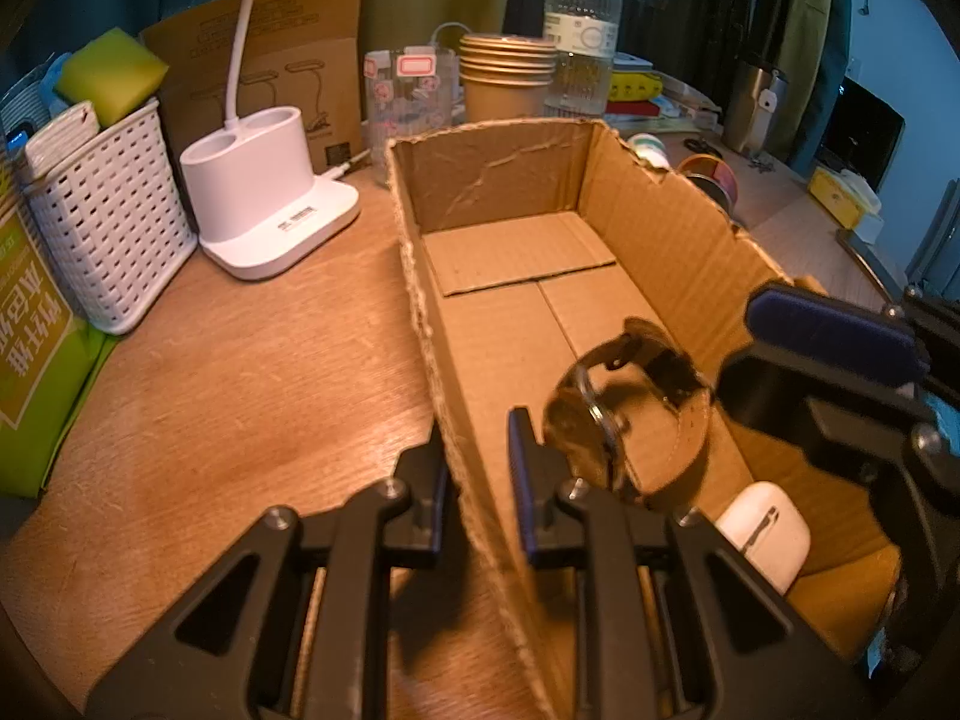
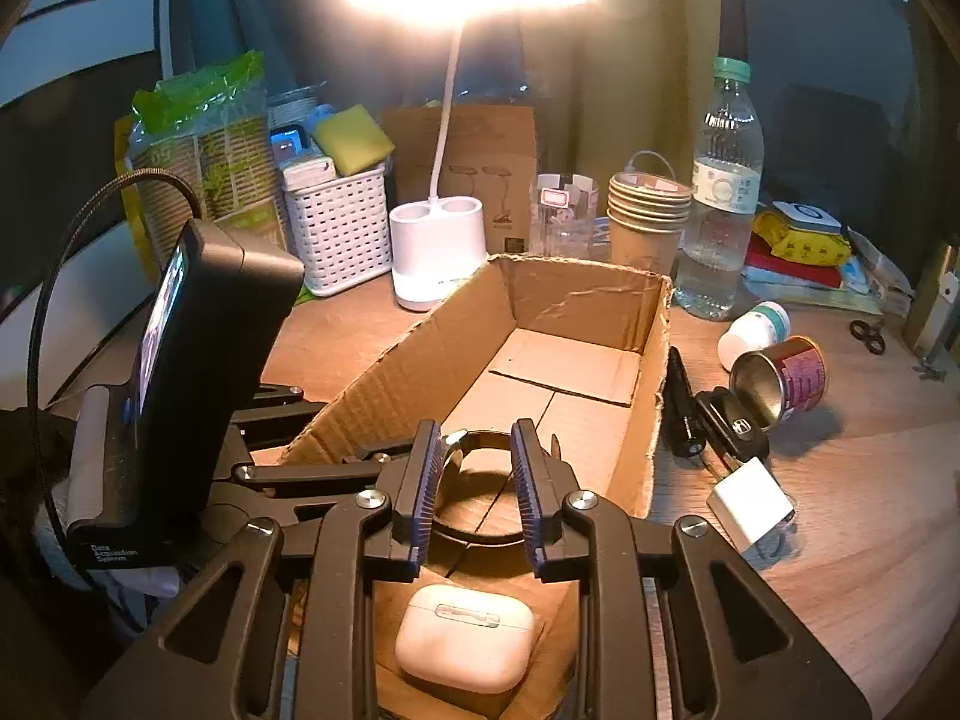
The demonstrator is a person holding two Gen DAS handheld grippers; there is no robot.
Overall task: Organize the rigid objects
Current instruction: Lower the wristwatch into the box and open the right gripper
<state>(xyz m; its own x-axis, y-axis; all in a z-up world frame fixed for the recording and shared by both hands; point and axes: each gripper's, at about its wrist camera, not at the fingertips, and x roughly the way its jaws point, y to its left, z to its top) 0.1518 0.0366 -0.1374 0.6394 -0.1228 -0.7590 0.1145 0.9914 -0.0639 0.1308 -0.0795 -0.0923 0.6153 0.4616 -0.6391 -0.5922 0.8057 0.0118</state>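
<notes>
An open cardboard box (image 1: 498, 180) (image 2: 576, 294) lies on the wooden desk. My left gripper (image 1: 477, 468) straddles its left wall, one finger each side, holding it. My right gripper (image 2: 474, 486) hangs over the box's near end, its fingers on either side of a wristwatch (image 2: 480, 441) (image 1: 630, 408); the watch looks held above the floor. A white earbuds case (image 2: 465, 636) (image 1: 762, 531) lies on the box floor below it. The right gripper's blue pad (image 1: 834, 330) shows in the left wrist view.
To the right of the box lie a black pen (image 2: 681, 402), a car key (image 2: 735, 426), a white charger (image 2: 750, 501), a tin can (image 2: 780, 375) and a pill bottle (image 2: 753, 330). Behind stand a lamp base (image 1: 270, 192), a white basket (image 1: 108, 210), paper cups (image 1: 507, 75) and a water bottle (image 1: 582, 30).
</notes>
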